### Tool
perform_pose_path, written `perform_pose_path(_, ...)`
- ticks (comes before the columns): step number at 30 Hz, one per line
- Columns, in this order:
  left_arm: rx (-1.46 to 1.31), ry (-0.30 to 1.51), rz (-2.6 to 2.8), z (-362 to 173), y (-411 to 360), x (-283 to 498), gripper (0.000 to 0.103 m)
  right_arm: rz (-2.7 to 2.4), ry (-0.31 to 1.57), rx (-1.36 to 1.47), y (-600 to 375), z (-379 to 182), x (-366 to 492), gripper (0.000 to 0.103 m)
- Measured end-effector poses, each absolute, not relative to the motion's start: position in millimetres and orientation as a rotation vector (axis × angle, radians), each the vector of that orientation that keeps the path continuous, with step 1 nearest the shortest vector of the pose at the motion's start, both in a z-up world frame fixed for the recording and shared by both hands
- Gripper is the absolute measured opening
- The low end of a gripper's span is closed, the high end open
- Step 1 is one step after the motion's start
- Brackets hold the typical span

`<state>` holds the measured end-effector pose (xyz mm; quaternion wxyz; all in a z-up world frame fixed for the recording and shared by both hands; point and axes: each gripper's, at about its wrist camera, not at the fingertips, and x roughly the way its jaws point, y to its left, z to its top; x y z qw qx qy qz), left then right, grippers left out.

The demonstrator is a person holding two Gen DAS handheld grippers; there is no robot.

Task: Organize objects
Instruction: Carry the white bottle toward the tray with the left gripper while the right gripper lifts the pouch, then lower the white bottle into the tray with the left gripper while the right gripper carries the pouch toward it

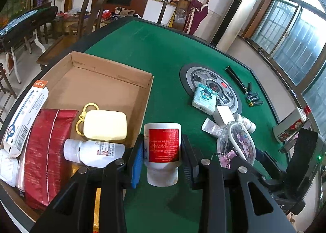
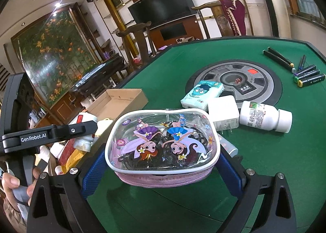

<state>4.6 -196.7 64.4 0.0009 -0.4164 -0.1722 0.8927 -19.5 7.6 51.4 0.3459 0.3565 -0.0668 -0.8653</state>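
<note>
A green felt table (image 1: pixel 163 53) fills the left wrist view, with a dark chair and a television behind it. The left gripper (image 1: pixel 162 152) is clamped on a white bottle with a red label (image 1: pixel 163 145), low in the middle of the frame, cap toward the camera, just right of the cardboard box (image 1: pixel 114 78). The box already holds a red packet (image 1: pixel 46 151), a cream case (image 1: pixel 105 124) and another white bottle (image 1: pixel 93 151). To finish this well, I judge the bottle should clear the box wall and go into the bare far half.

In the right wrist view, over the same felt, the right gripper (image 2: pixel 163 163) stands wide with a clear cartoon pouch (image 2: pixel 163 141) between its pads; whether they press it I cannot tell. Squeezing the pink zip band would likely hold better than the slippery plastic. A tissue pack (image 2: pixel 201 95), a charger (image 2: pixel 223 112) and a lying bottle (image 2: pixel 264 115) wait beyond.
</note>
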Motion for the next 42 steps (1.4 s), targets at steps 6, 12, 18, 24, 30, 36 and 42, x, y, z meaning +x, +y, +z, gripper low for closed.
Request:
perform_pose_path(6, -1.297, -0.544, 2.821, 69.6, -200.4, 11.4, 0.033, -2.248, -0.158, 0.911, 6.7, 53.2, -15.7, 0.101)
perform_pose_path(12, -1.271, -0.534, 2.845, 77.9, -203.3, 17.9, 0.033, -2.261, -0.165, 0.907, 8.1, 53.7, -14.8, 0.101)
perform_pose_path(18, -1.253, -0.542, 2.867, 83.3, -211.1, 25.6, 0.033, -2.268, -0.168, 0.898, 8.3, 55.1, -12.2, 0.101)
perform_pose_path(24, -1.245, -0.557, 2.887, 87.3, -219.7, 33.5, 0.033, -2.271, -0.18, 0.882, 11.0, 56.2, -8.9, 0.101)
perform_pose_path(30, -1.242, -0.549, 2.921, 91.4, -229.8, 43.8, 0.033, -2.268, -0.197, 0.881, 14.8, 56.4, -7.9, 0.101)
perform_pose_path(36, -1.266, -0.528, 2.961, 91.9, -243.5, 45.2, 0.033, -2.251, -0.197, 0.884, 14.3, 57.0, -8.1, 0.101)
perform_pose_path(42, -1.281, -0.502, 2.988, 96.1, -255.8, 41.1, 0.033, -2.229, -0.205, 0.901, 13.7, 55.1, -11.2, 0.101)
